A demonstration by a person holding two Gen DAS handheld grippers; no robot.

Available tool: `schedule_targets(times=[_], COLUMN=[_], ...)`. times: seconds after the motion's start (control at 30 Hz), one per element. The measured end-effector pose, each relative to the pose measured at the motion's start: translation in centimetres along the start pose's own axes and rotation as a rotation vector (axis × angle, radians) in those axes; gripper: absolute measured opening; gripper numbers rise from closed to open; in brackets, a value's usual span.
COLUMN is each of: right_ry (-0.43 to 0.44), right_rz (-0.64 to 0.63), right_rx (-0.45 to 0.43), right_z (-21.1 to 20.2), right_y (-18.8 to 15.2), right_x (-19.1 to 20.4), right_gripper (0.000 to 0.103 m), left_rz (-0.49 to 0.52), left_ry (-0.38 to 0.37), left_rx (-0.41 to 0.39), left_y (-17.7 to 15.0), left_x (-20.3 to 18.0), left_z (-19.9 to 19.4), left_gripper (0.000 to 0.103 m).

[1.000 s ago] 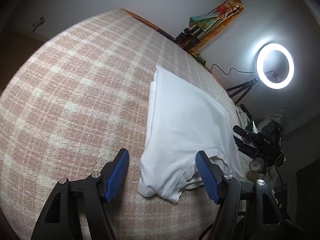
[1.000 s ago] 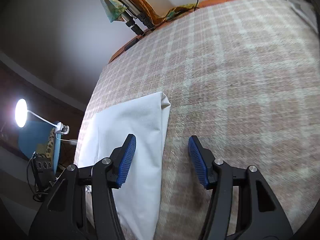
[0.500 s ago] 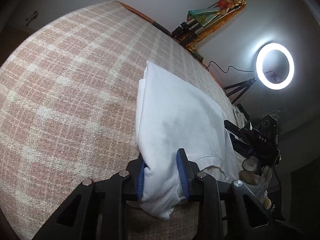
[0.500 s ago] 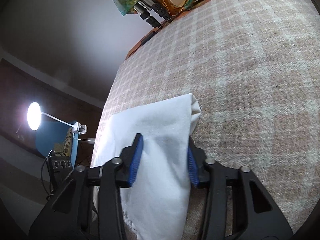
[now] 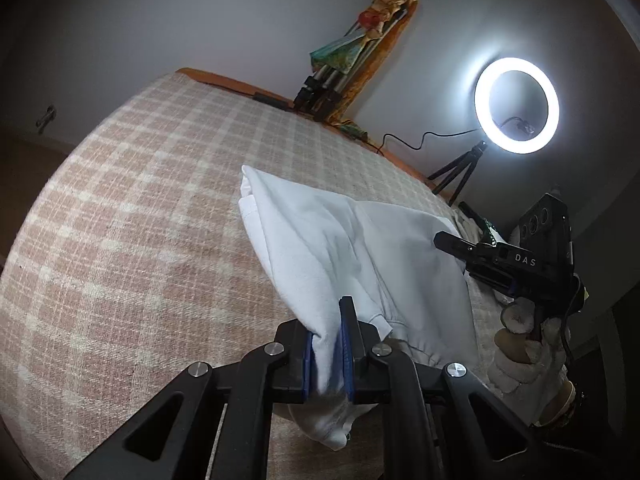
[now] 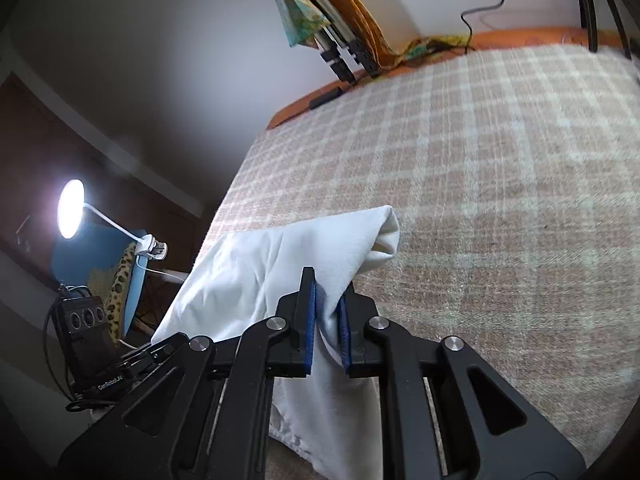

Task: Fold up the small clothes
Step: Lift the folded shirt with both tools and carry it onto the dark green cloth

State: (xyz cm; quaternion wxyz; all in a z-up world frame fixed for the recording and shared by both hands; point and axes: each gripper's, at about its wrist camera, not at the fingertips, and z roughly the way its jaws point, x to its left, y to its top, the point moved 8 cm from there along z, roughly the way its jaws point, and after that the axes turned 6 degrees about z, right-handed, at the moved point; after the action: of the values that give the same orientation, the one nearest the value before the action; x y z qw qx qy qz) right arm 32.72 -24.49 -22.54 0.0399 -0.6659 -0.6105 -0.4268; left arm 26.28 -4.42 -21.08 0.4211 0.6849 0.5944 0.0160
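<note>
A white folded garment point(image 5: 340, 240) lies on the pink plaid bed cover point(image 5: 140, 240). My left gripper point(image 5: 327, 354) is shut on its near end, by the neckline hem, and lifts it off the cover. My right gripper point(image 6: 326, 322) is shut on the other end of the same white garment point(image 6: 260, 276), also raised. The right gripper's body and gloved hand point(image 5: 528, 344) show at the right in the left wrist view. The left gripper's body point(image 6: 120, 368) shows at lower left in the right wrist view.
A lit ring light on a tripod point(image 5: 516, 106) stands past the bed's far right edge. Folded tripods and patterned cloth point(image 5: 344, 64) lean on the wall. A desk lamp point(image 6: 72, 208) and a blue chair point(image 6: 100, 264) stand beside the bed. Plaid cover point(image 6: 500, 200) stretches right.
Both grippers have closed fully on the garment's ends and lifted them, so the cloth now bunches and hangs between them instead of lying flat.
</note>
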Motion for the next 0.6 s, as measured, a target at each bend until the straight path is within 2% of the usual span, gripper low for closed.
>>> schedule_targets(times=[0.27, 0.6], right_ry=[-0.023, -0.092], right_rz=[-0.028, -0.028], right_rx=[-0.075, -0.186], right_z=[-5.3, -14.9], right_y=[1.2, 3.2], right_x=[0.2, -3.6], right_gripper=[0.011, 0.011], left_rz=[0.065, 0.168], left_ry=[-0.043, -0.126], left_rx=[-0.017, -0.008], left_y=[1.2, 3.0], left_x=[-5.2, -14.4], left_z=[0.3, 4.0], left_gripper=[0.009, 0.009])
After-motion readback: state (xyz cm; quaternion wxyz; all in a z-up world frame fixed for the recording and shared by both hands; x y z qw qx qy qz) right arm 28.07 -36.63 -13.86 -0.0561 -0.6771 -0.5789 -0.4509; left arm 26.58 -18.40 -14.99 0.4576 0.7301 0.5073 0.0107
